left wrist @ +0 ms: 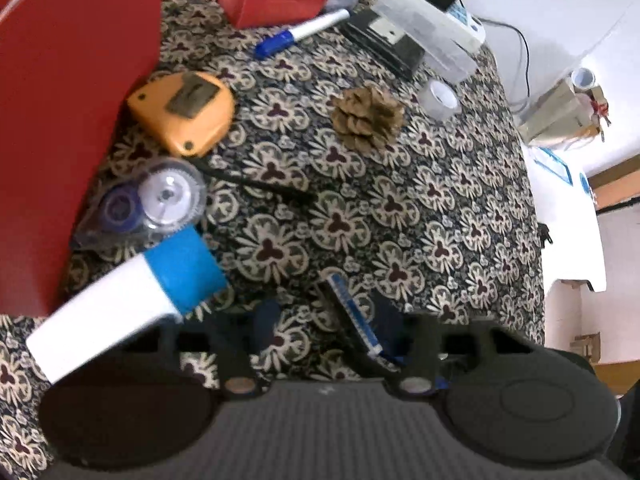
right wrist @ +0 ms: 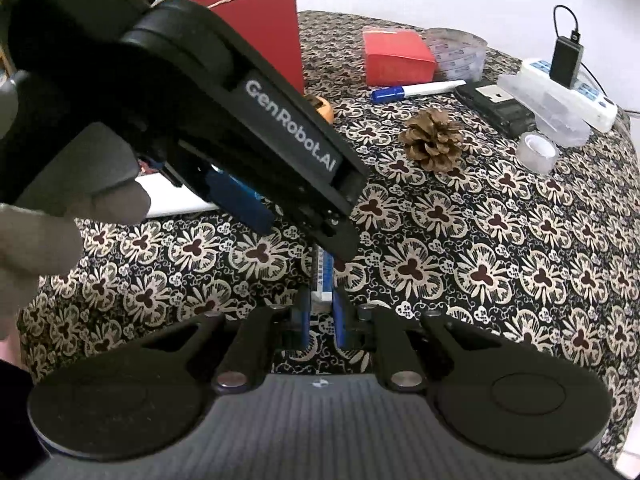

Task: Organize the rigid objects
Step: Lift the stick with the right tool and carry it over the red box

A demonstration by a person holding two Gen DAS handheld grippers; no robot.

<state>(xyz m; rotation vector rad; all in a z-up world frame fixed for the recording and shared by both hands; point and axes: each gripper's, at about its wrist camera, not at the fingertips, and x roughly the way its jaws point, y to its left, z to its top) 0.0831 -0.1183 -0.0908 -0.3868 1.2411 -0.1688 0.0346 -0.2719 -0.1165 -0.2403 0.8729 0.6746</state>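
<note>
The step in hand looks like a pick-up or a hand-over of the small blue-and-white eraser (right wrist: 322,276). It stands on edge between the jaws of the right gripper (right wrist: 321,320), and the blue pads (right wrist: 340,322) sit close on either side of it, so I judge them clenched on it, or very nearly so.

The left gripper (left wrist: 320,332) comes in from ahead and to the left, its jaws spread wide, with the eraser (left wrist: 354,312) lying just inside its right finger (whether that finger touches it, I cannot tell). It grasps nothing.

Next, I judge, one gripper must take the eraser clear while the other backs off, since the two tools crowd the same spot and could knock it over. It would then go to a sorted place, perhaps the red box (left wrist: 60,120) far left of the left jaws.

Ahead of the left jaws on the patterned desk (left wrist: 440,220) lie a white-and-blue tube (left wrist: 132,296), a correction tape (left wrist: 148,200), an orange tape measure (left wrist: 184,112), a pine cone (left wrist: 368,118) and a marker (left wrist: 300,34), all untouched.
</note>
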